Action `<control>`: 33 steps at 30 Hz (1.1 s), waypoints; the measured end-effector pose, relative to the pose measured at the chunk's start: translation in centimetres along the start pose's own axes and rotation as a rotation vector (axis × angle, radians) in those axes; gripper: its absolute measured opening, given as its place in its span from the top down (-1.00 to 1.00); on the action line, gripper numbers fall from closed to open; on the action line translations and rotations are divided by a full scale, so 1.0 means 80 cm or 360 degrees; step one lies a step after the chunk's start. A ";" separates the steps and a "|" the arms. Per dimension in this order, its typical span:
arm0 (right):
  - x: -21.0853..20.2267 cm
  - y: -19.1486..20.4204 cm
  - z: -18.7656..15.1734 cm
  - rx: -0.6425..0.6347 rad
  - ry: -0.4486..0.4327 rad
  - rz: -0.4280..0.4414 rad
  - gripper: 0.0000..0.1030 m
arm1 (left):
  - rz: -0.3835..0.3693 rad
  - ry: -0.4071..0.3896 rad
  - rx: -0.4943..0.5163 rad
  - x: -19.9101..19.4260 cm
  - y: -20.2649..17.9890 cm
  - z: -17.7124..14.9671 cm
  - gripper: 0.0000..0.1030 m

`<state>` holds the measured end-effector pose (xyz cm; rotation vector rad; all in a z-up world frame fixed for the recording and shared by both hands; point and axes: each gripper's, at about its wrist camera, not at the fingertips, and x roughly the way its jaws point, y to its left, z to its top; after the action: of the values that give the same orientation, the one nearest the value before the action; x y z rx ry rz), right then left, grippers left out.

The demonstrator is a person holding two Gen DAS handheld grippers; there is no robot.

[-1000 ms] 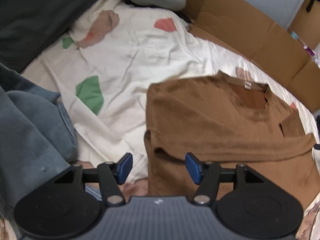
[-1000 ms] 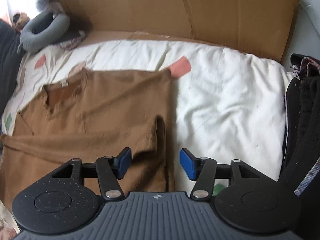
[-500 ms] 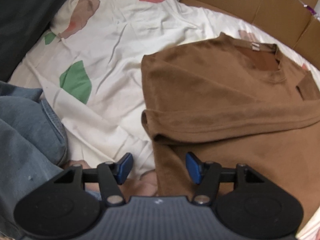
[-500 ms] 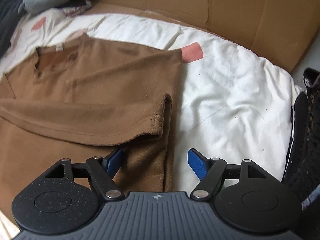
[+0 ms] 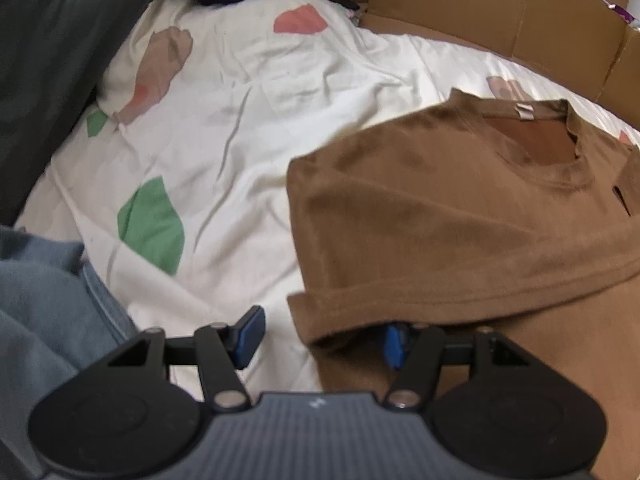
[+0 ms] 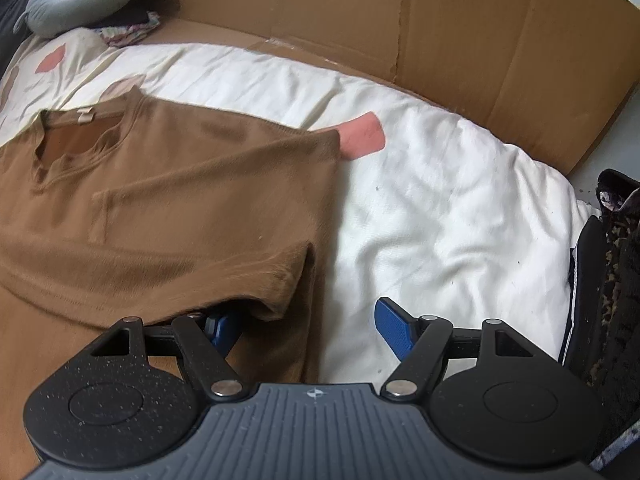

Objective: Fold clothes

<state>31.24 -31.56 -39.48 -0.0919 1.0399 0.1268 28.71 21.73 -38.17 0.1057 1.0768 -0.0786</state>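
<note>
now the bed (image 5: 248,92) holds the brown shirt (image 5: 460,216), sleeves folded in. left gripper (image 5: 320,340) and right gripper (image 6: 308,326), fingers wide apart, straddle its side edges at 6 o'clock. next, pinch both edges evenly.

bare sheet (image 6: 440,208) right; cardboard (image 6: 500,40) behind, probably upright.
</note>
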 end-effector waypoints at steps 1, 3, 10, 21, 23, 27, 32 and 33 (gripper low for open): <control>0.002 -0.001 0.003 0.0004 -0.0004 0.0000 -0.46 | 0.0002 -0.0007 0.0001 0.001 0.000 0.002 -0.22; 0.006 -0.001 0.008 0.0007 -0.0014 0.0000 -0.45 | 0.0006 -0.0022 0.0000 0.004 0.001 0.007 -0.22; 0.022 -0.001 0.024 0.0013 -0.0039 0.0006 -0.44 | 0.0030 -0.0075 -0.0039 0.011 0.008 0.025 -0.21; 0.026 -0.006 0.041 0.0064 -0.0107 -0.0004 -0.07 | -0.0022 -0.0096 -0.0123 0.014 0.018 0.030 0.27; 0.020 -0.004 0.043 0.0049 -0.0148 0.0013 0.02 | -0.0040 -0.0101 -0.0108 0.013 0.017 0.028 0.34; 0.009 0.002 0.047 0.0018 -0.0222 0.0047 0.02 | -0.0053 -0.0118 -0.0108 0.011 0.016 0.026 0.47; 0.020 0.008 0.054 -0.0022 -0.0199 0.0080 0.27 | -0.0061 -0.0140 -0.0142 0.008 0.019 0.026 0.66; 0.022 0.010 0.054 -0.0028 -0.0196 0.0087 0.29 | -0.0062 -0.0142 -0.0147 0.007 0.019 0.027 0.70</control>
<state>35.70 -30.09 -38.82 -0.0710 0.9184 0.1889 31.01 22.97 -37.59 -0.0018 0.9916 -0.0679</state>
